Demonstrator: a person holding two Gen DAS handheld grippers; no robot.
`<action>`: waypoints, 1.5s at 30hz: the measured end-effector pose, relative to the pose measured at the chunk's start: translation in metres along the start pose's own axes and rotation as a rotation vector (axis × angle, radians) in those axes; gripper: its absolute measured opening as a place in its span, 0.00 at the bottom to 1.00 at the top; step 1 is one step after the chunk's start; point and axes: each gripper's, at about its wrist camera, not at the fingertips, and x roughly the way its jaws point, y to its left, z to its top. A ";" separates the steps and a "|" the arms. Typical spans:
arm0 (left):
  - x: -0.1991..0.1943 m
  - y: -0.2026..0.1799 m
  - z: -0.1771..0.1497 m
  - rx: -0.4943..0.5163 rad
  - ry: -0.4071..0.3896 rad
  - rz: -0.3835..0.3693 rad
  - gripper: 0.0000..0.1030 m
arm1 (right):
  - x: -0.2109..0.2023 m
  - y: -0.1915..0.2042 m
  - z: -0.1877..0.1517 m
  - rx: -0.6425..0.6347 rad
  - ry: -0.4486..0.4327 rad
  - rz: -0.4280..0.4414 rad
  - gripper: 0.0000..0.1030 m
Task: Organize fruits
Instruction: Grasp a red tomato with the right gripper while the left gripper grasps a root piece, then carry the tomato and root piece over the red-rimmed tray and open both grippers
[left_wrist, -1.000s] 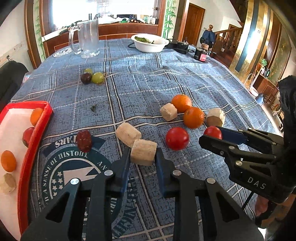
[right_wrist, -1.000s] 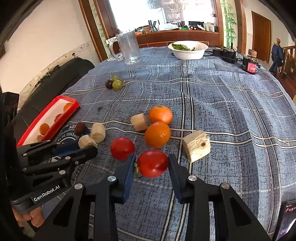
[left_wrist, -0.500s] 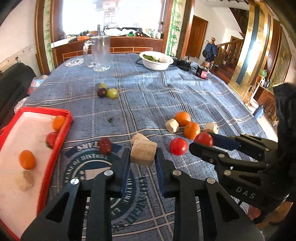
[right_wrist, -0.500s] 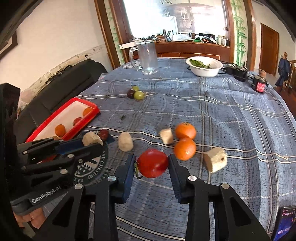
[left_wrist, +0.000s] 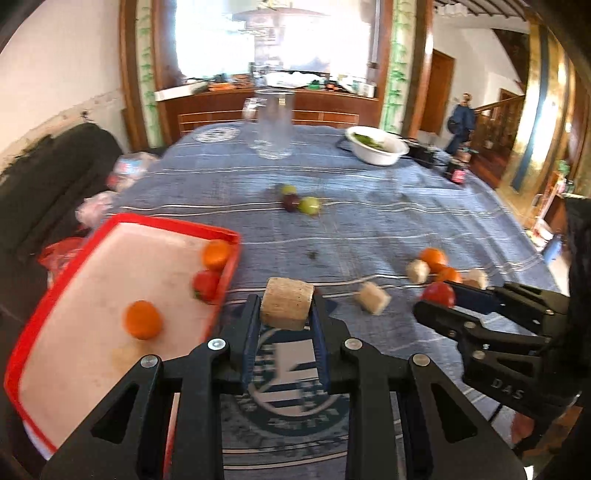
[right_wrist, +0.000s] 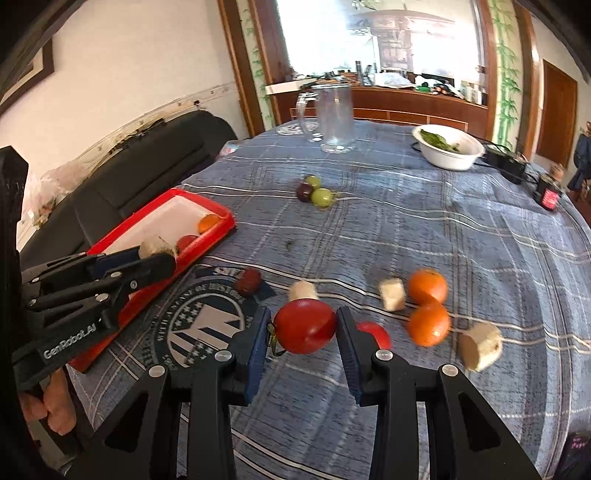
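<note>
I see a clear jug and a white bowl of greens at the blue cloth's far end.

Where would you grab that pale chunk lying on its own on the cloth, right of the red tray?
Probably across its two flat cut sides, coming from above. The pale chunk is blocky and lies tilted on the tablecloth, apart from the oranges, so there is room around it. Turning the jaws to match its tilt should let the pads sit flat rather than on a corner.
</note>
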 end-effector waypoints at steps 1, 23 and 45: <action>0.000 0.005 0.000 -0.005 0.001 0.016 0.23 | 0.002 0.004 0.002 -0.007 0.000 0.007 0.36; -0.020 0.080 -0.003 -0.122 -0.026 0.142 0.23 | 0.030 0.080 0.047 -0.158 -0.004 0.127 0.36; 0.042 0.168 0.012 -0.250 0.164 0.115 0.23 | 0.129 0.124 0.106 -0.136 0.098 0.343 0.35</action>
